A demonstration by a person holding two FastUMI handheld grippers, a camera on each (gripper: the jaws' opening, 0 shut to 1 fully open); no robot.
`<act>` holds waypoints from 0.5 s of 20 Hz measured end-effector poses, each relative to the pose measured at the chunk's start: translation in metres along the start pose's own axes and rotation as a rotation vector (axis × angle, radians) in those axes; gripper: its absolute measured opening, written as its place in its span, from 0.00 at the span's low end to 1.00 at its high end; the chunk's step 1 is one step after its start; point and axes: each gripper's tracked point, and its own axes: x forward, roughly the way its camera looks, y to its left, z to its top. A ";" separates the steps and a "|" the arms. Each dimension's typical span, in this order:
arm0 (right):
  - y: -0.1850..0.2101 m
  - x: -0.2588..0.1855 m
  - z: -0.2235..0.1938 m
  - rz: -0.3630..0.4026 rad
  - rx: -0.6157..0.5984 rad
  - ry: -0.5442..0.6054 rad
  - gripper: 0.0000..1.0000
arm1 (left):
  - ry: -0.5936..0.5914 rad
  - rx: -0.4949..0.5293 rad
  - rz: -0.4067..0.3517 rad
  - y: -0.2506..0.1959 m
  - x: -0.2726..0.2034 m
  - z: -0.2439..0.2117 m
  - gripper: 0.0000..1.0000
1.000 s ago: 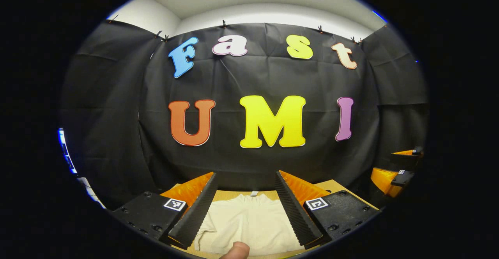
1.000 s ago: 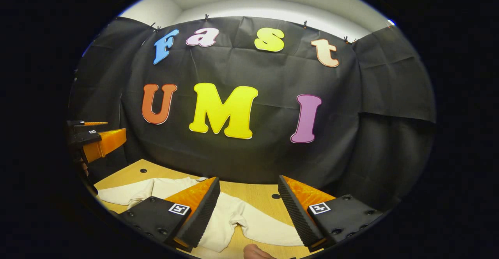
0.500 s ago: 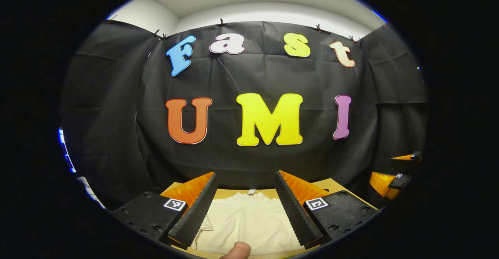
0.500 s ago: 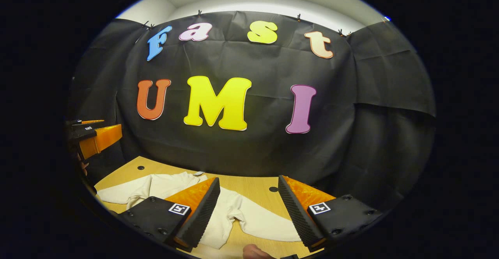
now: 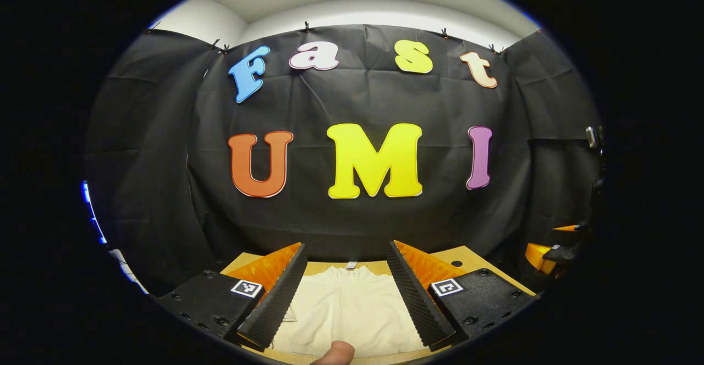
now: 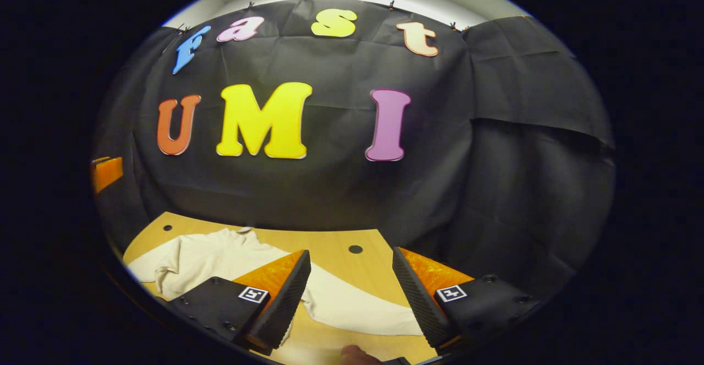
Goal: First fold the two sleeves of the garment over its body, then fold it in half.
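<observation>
On wooden table — cream garment — sleeve outstretched.

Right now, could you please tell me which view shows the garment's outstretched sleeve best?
The right gripper view: the sleeve lies unfolded across the table, between that open claw's fingers. The left gripper view shows the garment body and collar.

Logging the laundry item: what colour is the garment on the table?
Plain cream, no pattern: the garment shows best in the right gripper view, spread on the wooden table.
</observation>
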 end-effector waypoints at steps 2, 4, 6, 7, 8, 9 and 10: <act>-0.029 0.017 -0.026 -0.063 0.007 0.051 0.95 | 0.019 0.003 0.006 -0.002 0.001 -0.006 0.95; -0.055 0.033 -0.054 -0.108 0.022 0.112 0.95 | 0.036 0.005 0.012 -0.005 0.002 -0.011 0.95; -0.081 0.048 -0.087 -0.152 0.050 0.183 0.94 | 0.052 0.008 0.024 -0.006 0.003 -0.016 0.95; -0.090 0.055 -0.108 -0.171 0.062 0.229 0.94 | 0.053 0.010 0.029 -0.008 0.003 -0.016 0.95; -0.108 0.061 -0.131 -0.223 0.071 0.286 0.95 | 0.054 0.017 0.035 -0.009 0.003 -0.015 0.95; -0.121 0.065 -0.149 -0.255 0.080 0.323 0.95 | 0.056 0.025 0.042 -0.011 0.003 -0.016 0.95; -0.130 0.072 -0.165 -0.269 0.088 0.351 0.94 | 0.060 0.033 0.052 -0.012 0.002 -0.017 0.95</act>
